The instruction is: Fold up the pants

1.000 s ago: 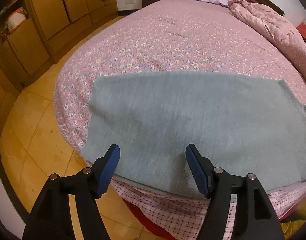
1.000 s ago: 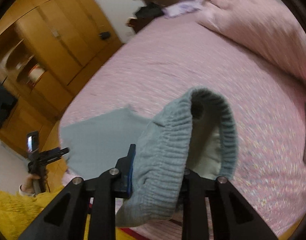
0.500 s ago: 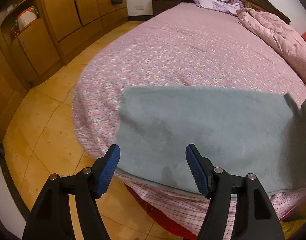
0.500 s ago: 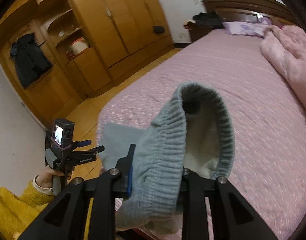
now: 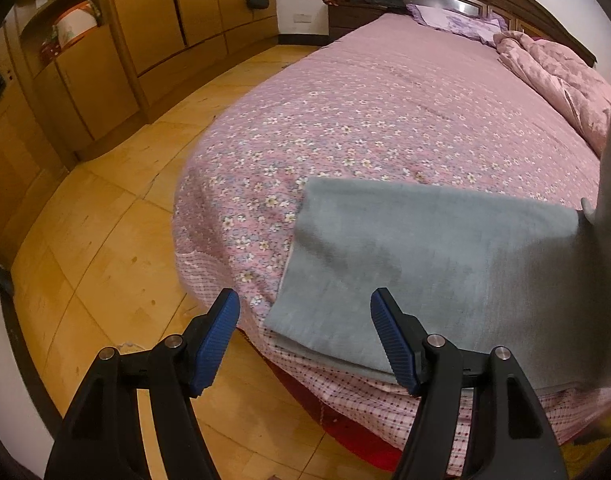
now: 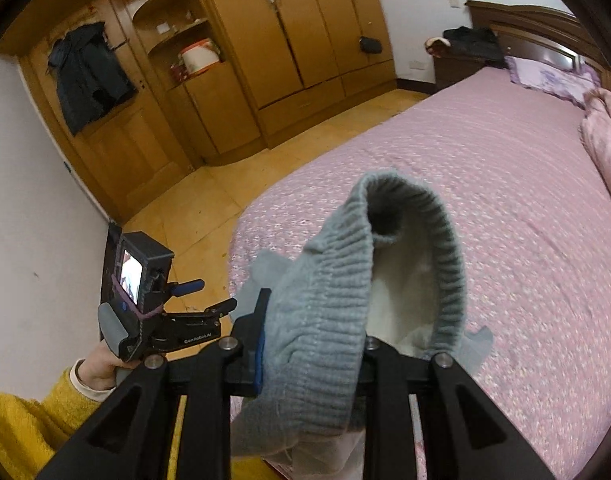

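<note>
Grey pants (image 5: pixel 425 264) lie flat at the near edge of the floral bedspread (image 5: pixel 385 120). Left gripper (image 5: pixel 305 336) hovers before them, blue pads (image 5: pixel 219 336) spread apart, holding nothing. Right gripper (image 6: pixel 311 344) is clamped on the ribbed waistband (image 6: pixel 325 320), lifted above the bed.

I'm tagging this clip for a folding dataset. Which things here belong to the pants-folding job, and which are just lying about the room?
Part of the job:
grey knit pants, ribbed cuff lifted
right gripper, shut on the cuff
left gripper, open, empty
pink floral bedspread under the pants

Just lying about:
crumpled pink quilt
purple pillow
dark hanging jacket
wooden wardrobe
</note>
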Demonstrator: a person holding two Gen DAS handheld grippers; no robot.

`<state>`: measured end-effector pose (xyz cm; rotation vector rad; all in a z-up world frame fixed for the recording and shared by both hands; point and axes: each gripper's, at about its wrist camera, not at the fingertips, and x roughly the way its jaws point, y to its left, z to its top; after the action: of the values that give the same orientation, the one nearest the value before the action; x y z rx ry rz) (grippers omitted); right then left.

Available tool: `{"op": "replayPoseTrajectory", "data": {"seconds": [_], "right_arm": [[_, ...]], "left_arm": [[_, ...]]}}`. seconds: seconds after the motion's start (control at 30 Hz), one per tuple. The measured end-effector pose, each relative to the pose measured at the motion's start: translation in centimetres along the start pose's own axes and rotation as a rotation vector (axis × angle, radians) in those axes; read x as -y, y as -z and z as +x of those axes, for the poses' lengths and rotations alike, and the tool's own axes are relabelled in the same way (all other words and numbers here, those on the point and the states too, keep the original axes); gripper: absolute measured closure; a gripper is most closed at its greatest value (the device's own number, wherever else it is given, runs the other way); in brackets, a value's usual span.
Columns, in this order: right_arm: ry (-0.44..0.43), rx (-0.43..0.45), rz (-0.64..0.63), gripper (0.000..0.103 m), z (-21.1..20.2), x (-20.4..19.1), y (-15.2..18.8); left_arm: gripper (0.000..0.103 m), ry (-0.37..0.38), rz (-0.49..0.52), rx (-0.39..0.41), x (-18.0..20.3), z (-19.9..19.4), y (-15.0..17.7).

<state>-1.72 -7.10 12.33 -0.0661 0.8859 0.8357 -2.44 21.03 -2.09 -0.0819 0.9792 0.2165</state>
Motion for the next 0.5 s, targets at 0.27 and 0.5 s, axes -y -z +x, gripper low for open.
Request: {"op": "replayPoseTrajectory", "data": {"seconds": [0.27, 0.5], "right_arm": [[-0.038, -0.058, -0.057, 0.078, 3.3, -1.9, -1.7], [-0.072, -0.137, -0.104, 0.078, 7.8, -3.4, -1.4]], "left_arm": [[0.04, -0.002, -0.022, 0.01, -1.4, -0.2, 0.2], [0.04, -0.018, -0.044, -0.002, -3.1, 0.3, 0.9]]}}
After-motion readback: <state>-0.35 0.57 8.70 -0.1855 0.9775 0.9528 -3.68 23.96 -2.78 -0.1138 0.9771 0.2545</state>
